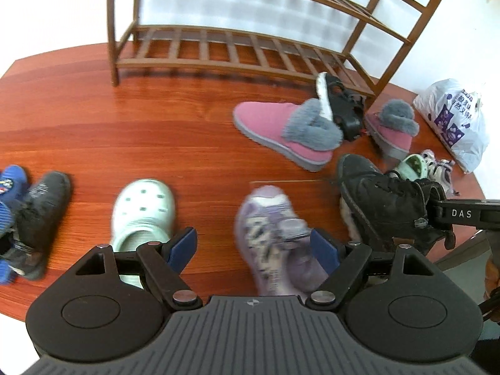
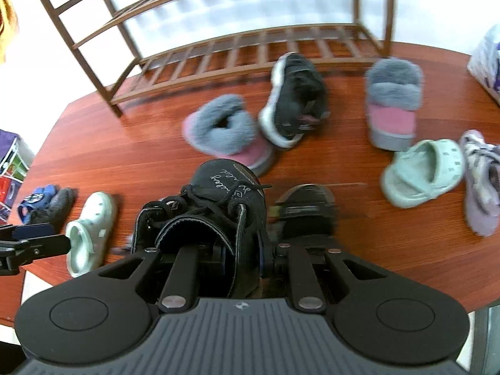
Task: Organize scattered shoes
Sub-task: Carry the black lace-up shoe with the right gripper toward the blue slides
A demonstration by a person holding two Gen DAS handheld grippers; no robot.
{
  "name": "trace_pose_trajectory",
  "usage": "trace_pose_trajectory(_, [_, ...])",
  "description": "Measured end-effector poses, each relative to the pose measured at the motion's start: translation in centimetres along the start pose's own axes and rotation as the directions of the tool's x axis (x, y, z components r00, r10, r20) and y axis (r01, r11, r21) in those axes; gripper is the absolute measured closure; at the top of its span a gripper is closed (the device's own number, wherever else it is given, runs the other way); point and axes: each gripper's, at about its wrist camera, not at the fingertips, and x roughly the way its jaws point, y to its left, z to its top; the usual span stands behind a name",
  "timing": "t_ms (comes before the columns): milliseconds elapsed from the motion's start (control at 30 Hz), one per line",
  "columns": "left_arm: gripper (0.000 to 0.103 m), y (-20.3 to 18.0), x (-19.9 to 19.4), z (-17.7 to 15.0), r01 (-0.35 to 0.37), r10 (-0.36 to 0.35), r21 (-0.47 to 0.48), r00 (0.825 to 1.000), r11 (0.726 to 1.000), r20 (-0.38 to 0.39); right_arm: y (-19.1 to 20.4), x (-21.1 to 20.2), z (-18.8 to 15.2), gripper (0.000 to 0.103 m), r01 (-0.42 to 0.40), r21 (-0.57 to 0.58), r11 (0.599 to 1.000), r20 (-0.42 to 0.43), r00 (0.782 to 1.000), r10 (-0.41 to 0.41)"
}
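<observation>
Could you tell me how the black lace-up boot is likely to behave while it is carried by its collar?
The right hand-held gripper pinches only the black boot at its collar, so the toe will probably sag and swing. Its thick, padded build suggests some weight for its size. The loose laces may dangle and snag.

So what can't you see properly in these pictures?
- Right wrist view: the black lace-up boot hides the right gripper pads and a dark shoe behind it.
- Left wrist view: the lilac sneaker is motion-blurred; the left gripper covers its heel.
- Left wrist view: the blue shoe is cut off by the edge.
- Both views: the shoe rack top is cropped.
</observation>
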Motion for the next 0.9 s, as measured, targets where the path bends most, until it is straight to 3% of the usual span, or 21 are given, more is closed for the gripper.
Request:
trace_pose_trajectory(600, [0.022, 13.0, -4.7, -1.0, -0.027, 0.028, -0.041, 0.999, 0.999, 0.018, 17.7, 5.3, 0.6, 0.083, -0.106, -0.062, 0.992, -0.026, 0.994, 0.104])
trace_pose_trajectory(900, [0.022, 18.3, -6.5, -2.0, -0.036, 0.036, -0.052, 0.999, 0.998, 0.004, 25.4, 9.0, 0.0, 0.082, -0.130, -0.031, 0.991, -0.037, 0.991, 0.129])
